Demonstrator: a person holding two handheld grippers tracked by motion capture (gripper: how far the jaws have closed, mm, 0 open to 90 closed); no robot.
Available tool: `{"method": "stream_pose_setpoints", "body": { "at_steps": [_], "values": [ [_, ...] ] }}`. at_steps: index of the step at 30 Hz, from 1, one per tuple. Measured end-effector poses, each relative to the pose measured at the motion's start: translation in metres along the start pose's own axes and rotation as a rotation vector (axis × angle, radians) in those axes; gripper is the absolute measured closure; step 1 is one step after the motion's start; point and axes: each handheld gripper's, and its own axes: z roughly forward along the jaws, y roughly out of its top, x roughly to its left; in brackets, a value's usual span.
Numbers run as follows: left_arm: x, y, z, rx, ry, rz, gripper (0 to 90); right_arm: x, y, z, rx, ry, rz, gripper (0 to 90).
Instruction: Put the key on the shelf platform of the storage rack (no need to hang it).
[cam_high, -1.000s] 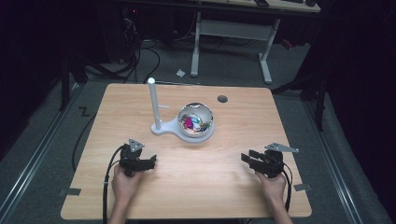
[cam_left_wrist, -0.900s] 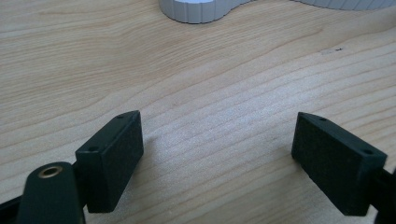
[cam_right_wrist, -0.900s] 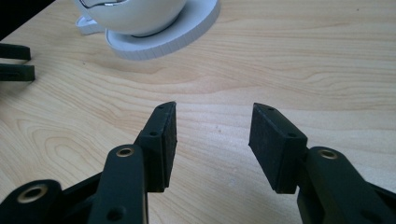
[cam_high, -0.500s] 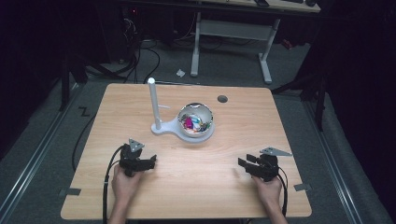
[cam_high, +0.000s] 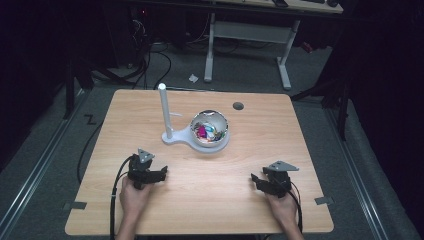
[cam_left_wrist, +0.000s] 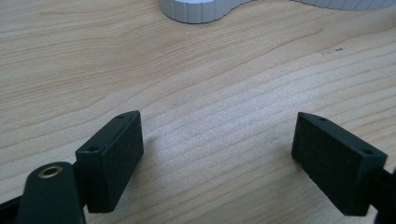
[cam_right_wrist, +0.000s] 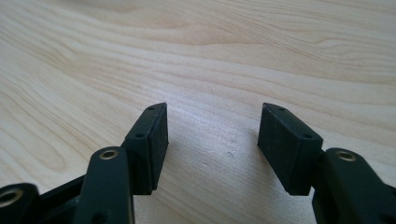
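Left gripper (cam_high: 162, 172): rests low over the near left part of the wooden table (cam_high: 250, 130), held by the person's left hand (cam_high: 132, 196); jaws spread wide with nothing between them. In the left gripper view (cam_left_wrist: 219, 154) bare wood shows between the two black pads, and the ribbed white edge of the stand base lies farther ahead.

Right gripper (cam_high: 256, 181): low over the near right part of the table, held by the person's right hand (cam_high: 282, 209); jaws parted, less wide than the left pair, gripping nothing. In the right gripper view (cam_right_wrist: 212, 144) there is bare wood grain between the pads. Its jaws have just been opening, with nothing between them.

Bowl (cam_high: 210, 129): shiny metal, sitting on the round end of the white stand (cam_high: 175, 136) near the table's middle, well apart from both grippers; it holds small colourful pieces (cam_high: 205, 131), pink, green and blue among them, too small to name.

Post (cam_high: 164, 111): white, upright on the stand's smaller end, just left of the bowl.

Cable hole (cam_high: 238, 106): dark round spot in the tabletop beyond the bowl.

Change from earlier: the right gripper sits a little nearer the table's front edge and lower than a second ago; the left gripper, bowl and stand lie as before.
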Motion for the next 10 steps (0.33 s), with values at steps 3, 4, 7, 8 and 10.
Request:
{"method": "stream_pose_setpoints", "body": {
  "at_steps": [3, 4, 7, 8, 10],
  "values": [
    [0.0000, 0.0000, 0.0000, 0.000, 0.000, 0.000, 17.0, 0.0006, 0.0004, 0.0005, 0.001, -0.003, 0.003, 41.3],
    [0.0000, 0.0000, 0.0000, 0.000, 0.000, 0.001, 17.0, 0.0006, 0.0004, 0.0005, 0.001, -0.003, 0.003, 41.3],
    [-0.0001, -0.0001, -0.0001, 0.000, 0.001, -0.002, 17.1, 0.0012, 0.0003, 0.0004, 0.002, -0.005, -0.001, 40.9],
    [-0.0005, -0.0001, -0.0002, 0.002, 0.004, -0.008, 17.1, 0.0013, 0.0003, 0.0004, 0.002, -0.006, -0.001, 40.8],
    [-0.0003, -0.0001, -0.0001, 0.000, 0.002, -0.004, 17.1, 0.0013, 0.0003, 0.0004, 0.002, -0.006, 0.000, 40.7]
  ]
}}
